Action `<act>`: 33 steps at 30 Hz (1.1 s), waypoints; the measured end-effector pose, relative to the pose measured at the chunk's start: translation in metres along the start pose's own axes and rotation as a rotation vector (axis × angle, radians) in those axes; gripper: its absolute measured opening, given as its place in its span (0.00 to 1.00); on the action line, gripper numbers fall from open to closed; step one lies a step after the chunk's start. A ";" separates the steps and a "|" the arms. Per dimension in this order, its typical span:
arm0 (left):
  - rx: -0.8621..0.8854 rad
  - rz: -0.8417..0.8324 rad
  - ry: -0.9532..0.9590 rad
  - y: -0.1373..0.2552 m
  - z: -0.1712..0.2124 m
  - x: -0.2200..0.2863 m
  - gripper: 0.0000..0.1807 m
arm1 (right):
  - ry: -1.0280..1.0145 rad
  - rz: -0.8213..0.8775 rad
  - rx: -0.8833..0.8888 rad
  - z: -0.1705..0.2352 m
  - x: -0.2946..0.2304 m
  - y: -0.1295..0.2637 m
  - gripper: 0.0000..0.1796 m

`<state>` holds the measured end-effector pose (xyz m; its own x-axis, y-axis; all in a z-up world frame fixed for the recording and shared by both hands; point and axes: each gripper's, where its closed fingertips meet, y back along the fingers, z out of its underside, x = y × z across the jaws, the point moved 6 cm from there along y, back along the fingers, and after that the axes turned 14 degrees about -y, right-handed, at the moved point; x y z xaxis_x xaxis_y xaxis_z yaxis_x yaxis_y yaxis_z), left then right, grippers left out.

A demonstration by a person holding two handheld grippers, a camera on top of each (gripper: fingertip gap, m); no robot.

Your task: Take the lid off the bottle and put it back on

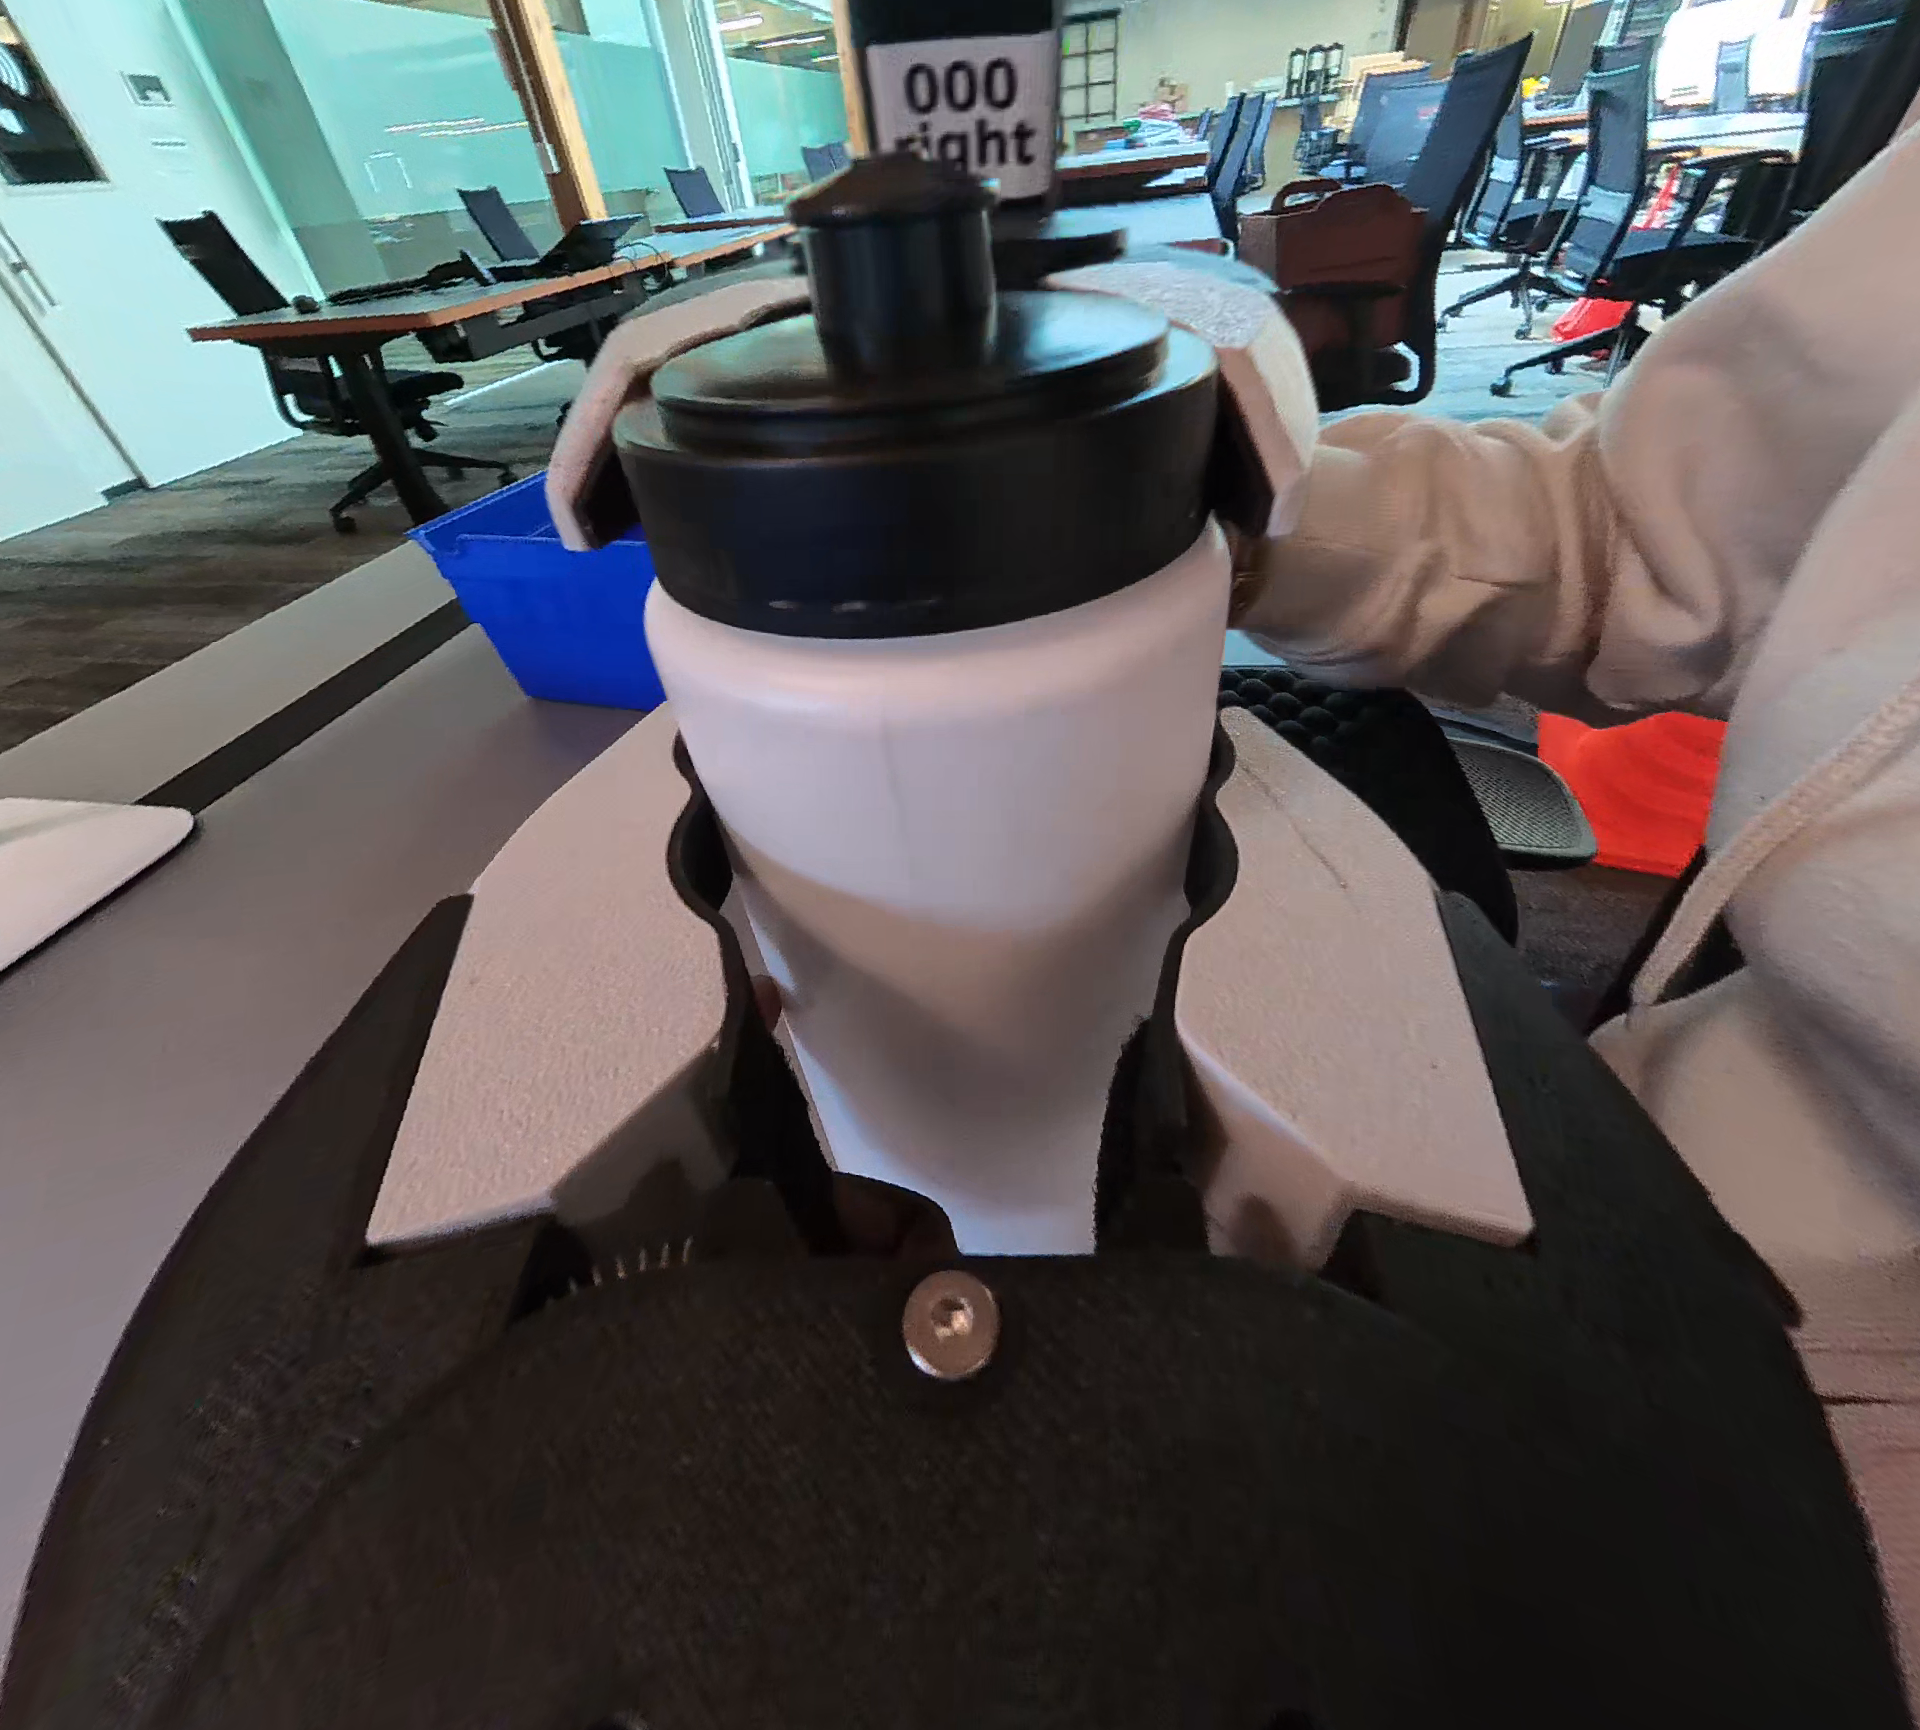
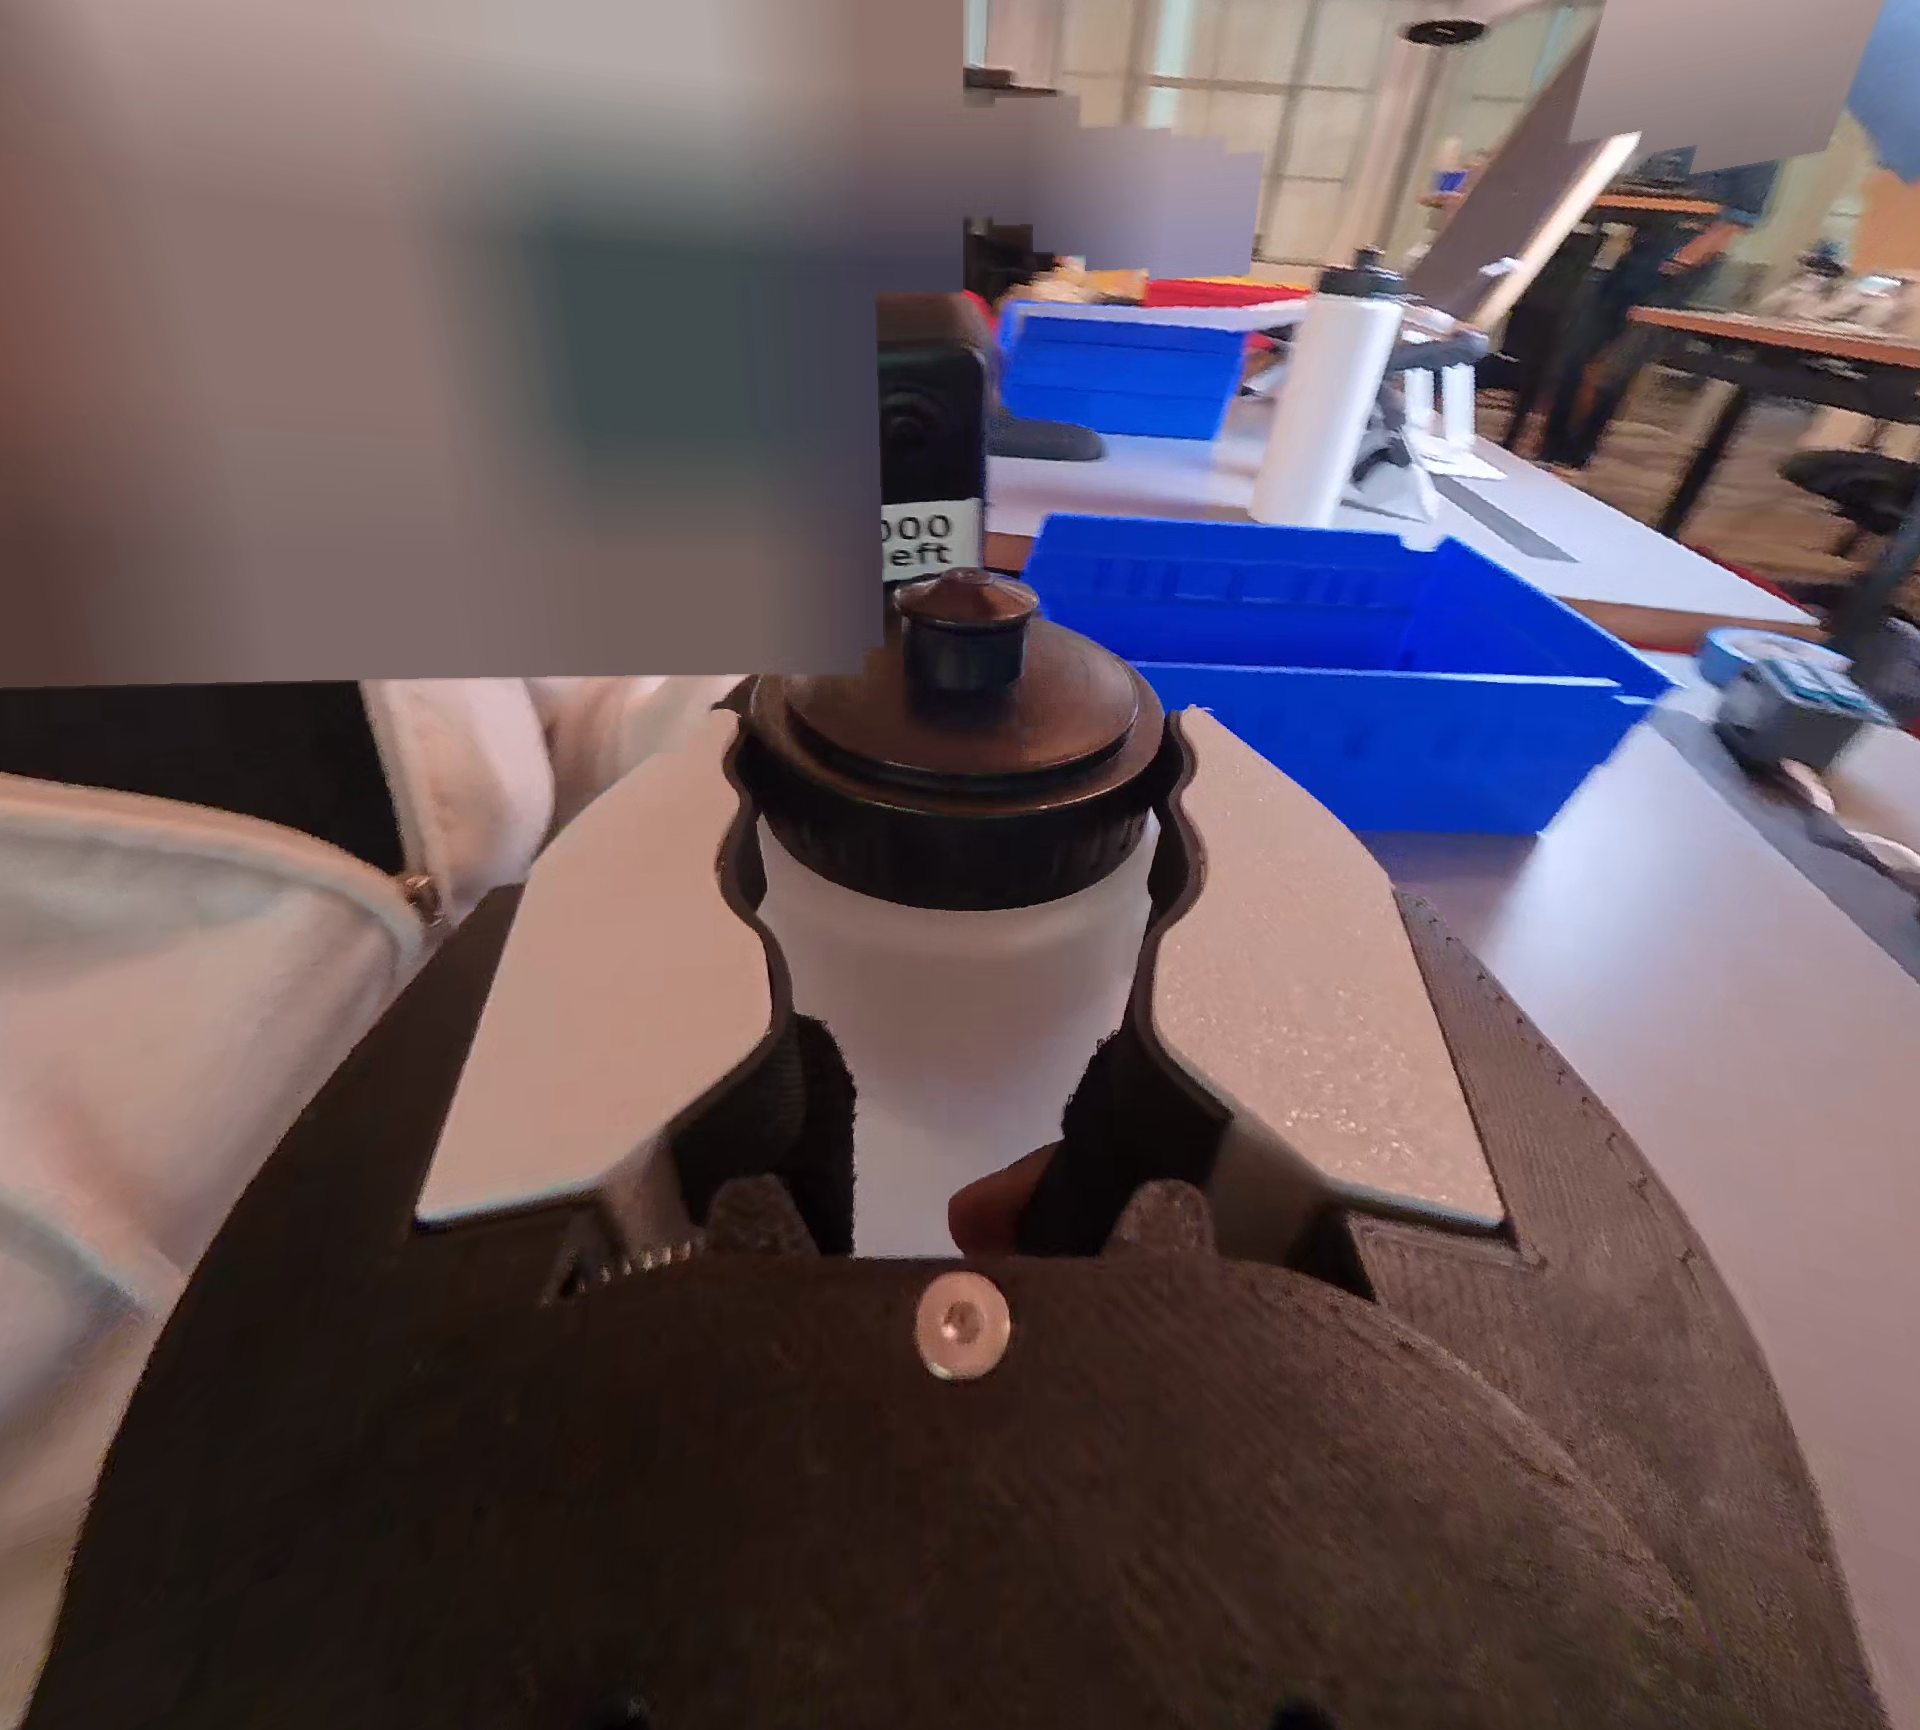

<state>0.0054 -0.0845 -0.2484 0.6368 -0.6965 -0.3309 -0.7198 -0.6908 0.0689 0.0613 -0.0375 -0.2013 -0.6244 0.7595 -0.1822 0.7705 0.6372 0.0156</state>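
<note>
The left gripper point(image 1: 951, 807) closes its two grey fingers point(image 1: 582, 984) on the white body of the bottle point(image 1: 935, 797), in the middle of the left wrist view, and the bottle stands upright between them. Above, in the same view, the right gripper point(image 1: 914, 454) comes from the far side and its fingers press on both sides of the black lid point(image 1: 914, 527). In the right wrist view the right gripper point(image 2: 956, 807) shows the same grip from near: its fingertips point(image 2: 644, 828) touch the ribbed edge of the lid point(image 2: 951, 776), which sits on the bottle point(image 2: 956, 984) in the centre of the frame. The lid carries a small black spout cap point(image 2: 966, 631) on top. A blue bin point(image 2: 1340, 693) stands on the grey table point(image 2: 1610, 1005) at the right of this view, just behind the bottle. A light sleeve point(image 1: 1558, 537) crosses the right side of the left wrist view. A second white bottle point(image 2: 1325, 402) stands farther off, in the upper right.
</note>
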 end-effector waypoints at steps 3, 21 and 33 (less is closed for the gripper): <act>-0.005 -0.023 0.006 0.000 0.000 -0.001 0.49 | -0.013 -0.078 0.024 0.000 0.004 0.000 0.41; -0.102 -0.289 0.042 0.000 0.002 -0.005 0.49 | -0.034 0.627 0.126 -0.001 -0.010 -0.009 0.41; -0.091 -0.281 0.036 -0.001 0.001 -0.004 0.49 | -0.122 0.380 0.210 -0.007 0.001 -0.002 0.49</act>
<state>0.0038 -0.0809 -0.2484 0.8179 -0.4808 -0.3159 -0.4871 -0.8710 0.0643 0.0583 -0.0367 -0.1944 -0.2820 0.9054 -0.3173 0.9594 0.2659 -0.0941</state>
